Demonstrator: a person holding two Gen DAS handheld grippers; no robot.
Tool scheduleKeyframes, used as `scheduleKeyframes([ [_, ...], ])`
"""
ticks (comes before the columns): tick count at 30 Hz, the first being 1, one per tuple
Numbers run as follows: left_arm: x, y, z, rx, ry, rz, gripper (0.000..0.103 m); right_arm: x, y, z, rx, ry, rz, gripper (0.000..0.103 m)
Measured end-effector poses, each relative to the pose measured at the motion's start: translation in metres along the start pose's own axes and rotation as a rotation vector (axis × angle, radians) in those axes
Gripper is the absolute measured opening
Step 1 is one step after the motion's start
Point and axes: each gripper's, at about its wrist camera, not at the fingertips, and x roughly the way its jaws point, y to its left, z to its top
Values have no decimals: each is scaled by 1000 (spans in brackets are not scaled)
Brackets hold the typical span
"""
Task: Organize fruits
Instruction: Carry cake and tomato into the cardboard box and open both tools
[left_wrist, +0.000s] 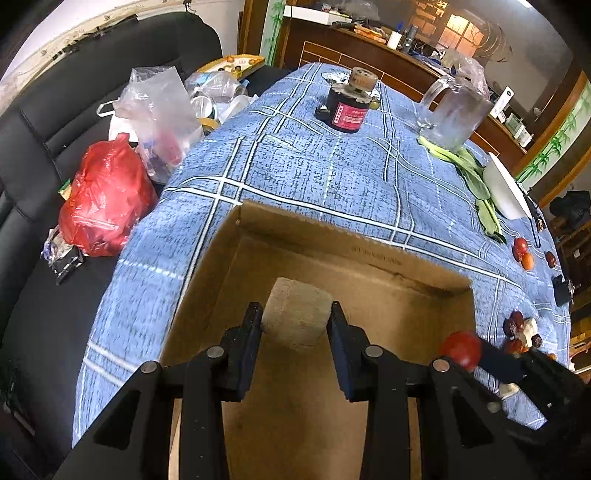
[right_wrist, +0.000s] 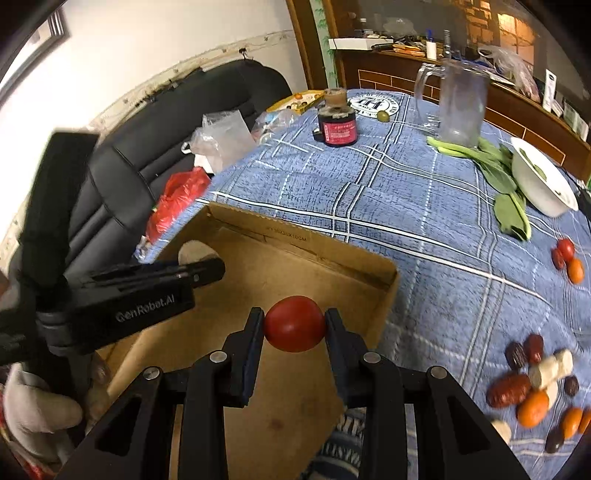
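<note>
An open cardboard box (left_wrist: 332, 236) lies on the blue plaid tablecloth (left_wrist: 314, 170). My left gripper (left_wrist: 295, 314) hangs over the box's inside, shut on a beige, rough-skinned cylindrical chunk (left_wrist: 297, 319). My right gripper (right_wrist: 294, 317) is shut on a red tomato (right_wrist: 294, 325) above the same box (right_wrist: 295, 245), near its right wall. In the right wrist view the left gripper (right_wrist: 207, 267) reaches in from the left, the beige chunk (right_wrist: 194, 251) showing behind its tip. In the left wrist view the tomato (left_wrist: 461, 349) and right gripper (left_wrist: 480, 356) are at the lower right.
Loose red dates, small oranges and white pieces (right_wrist: 532, 376) lie on the cloth at the right, with small tomatoes (right_wrist: 565, 251) farther back. A glass mug (right_wrist: 461, 107), black jar (right_wrist: 338, 125), white bowl (right_wrist: 543, 181) and green leaves (right_wrist: 506, 177) stand behind. Plastic bags (left_wrist: 107, 199) sit on a black sofa (left_wrist: 40, 122).
</note>
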Motion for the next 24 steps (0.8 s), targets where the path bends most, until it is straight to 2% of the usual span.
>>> scheduleKeyframes([
  [6,22,-1,7,-1,47,1,34,20,-6,1,5,32,-38,37],
  [9,23,-4,9,13,42,15,35,27,-4,2,-11,46,-49,37],
  [12,24,-4,12,10,47,8,38,33,-2,0,-21,65,-60,37],
  [13,24,-3,13,9,49,5,41,35,-2,-1,-22,70,-63,37],
  [18,11,8,11,-31,32,-6,48,39,1,-2,-36,80,-77,37],
  [20,3,13,9,-50,20,-4,53,41,3,-2,-41,79,-84,37],
  [24,-19,27,2,-101,-24,-10,55,43,5,-1,-55,78,-91,37],
])
